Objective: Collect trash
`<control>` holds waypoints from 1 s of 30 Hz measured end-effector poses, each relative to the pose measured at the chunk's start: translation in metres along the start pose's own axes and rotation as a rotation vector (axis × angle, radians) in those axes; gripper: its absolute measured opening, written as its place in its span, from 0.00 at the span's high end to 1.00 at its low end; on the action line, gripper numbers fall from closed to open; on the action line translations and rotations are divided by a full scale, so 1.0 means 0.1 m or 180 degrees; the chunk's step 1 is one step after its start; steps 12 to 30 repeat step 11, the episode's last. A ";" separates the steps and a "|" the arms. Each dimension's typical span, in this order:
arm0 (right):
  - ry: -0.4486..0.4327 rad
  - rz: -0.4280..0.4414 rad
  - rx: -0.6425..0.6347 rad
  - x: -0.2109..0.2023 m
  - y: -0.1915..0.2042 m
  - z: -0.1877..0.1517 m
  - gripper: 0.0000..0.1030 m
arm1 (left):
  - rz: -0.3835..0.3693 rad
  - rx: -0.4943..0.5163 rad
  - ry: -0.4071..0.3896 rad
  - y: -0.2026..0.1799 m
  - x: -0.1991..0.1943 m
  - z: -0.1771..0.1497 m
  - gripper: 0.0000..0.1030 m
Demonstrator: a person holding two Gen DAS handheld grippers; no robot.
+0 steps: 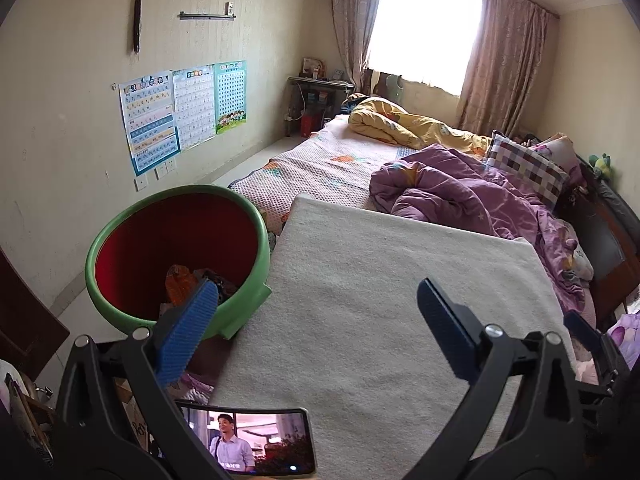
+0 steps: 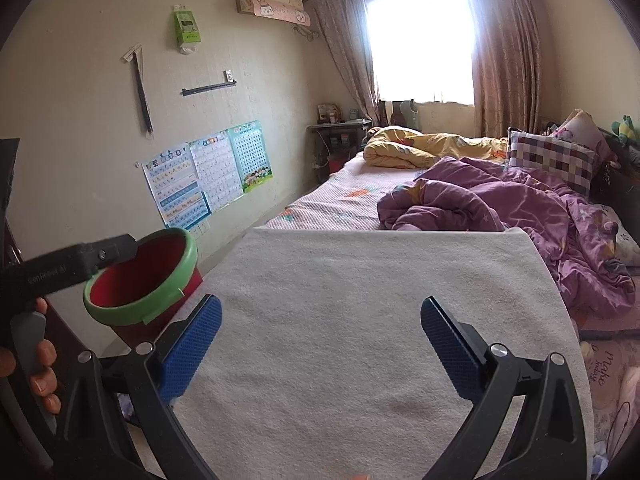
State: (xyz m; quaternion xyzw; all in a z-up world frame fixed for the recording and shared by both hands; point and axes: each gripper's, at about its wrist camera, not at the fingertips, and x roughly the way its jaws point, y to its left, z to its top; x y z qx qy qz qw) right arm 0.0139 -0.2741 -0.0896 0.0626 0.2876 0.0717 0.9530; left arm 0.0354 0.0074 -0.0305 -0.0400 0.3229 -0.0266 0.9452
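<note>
A red bin with a green rim (image 1: 120,236) stands left of the white towel-covered table (image 1: 380,280); it also shows in the right wrist view (image 2: 160,300). Orange and dark trash (image 1: 180,280) lies inside the bin. My left gripper (image 1: 316,300) is open and empty, its left finger over the bin's near rim. My right gripper (image 2: 320,316) is open and empty above the table (image 2: 360,300). The left gripper's body shows at the left in the right wrist view (image 2: 64,268), held by a hand.
A phone (image 1: 260,444) playing video lies at the table's near edge. A bed with a purple quilt (image 1: 460,192), a yellow quilt (image 1: 400,124) and a checked pillow (image 1: 524,164) lies beyond the table. Posters (image 1: 180,112) hang on the left wall.
</note>
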 end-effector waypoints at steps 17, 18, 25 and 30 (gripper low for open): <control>0.0652 -0.0787 0.0363 0.18 -0.95 -0.53 0.06 | 0.0330 -0.0218 0.0090 0.37 -0.03 -0.23 0.05; 0.0652 -0.0787 0.0363 0.18 -0.95 -0.53 0.06 | 0.0330 -0.0218 0.0090 0.37 -0.03 -0.23 0.05; 0.0652 -0.0787 0.0363 0.18 -0.95 -0.53 0.06 | 0.0330 -0.0218 0.0090 0.37 -0.03 -0.23 0.05; 0.0652 -0.0787 0.0363 0.18 -0.95 -0.53 0.06 | 0.0330 -0.0218 0.0090 0.37 -0.03 -0.23 0.05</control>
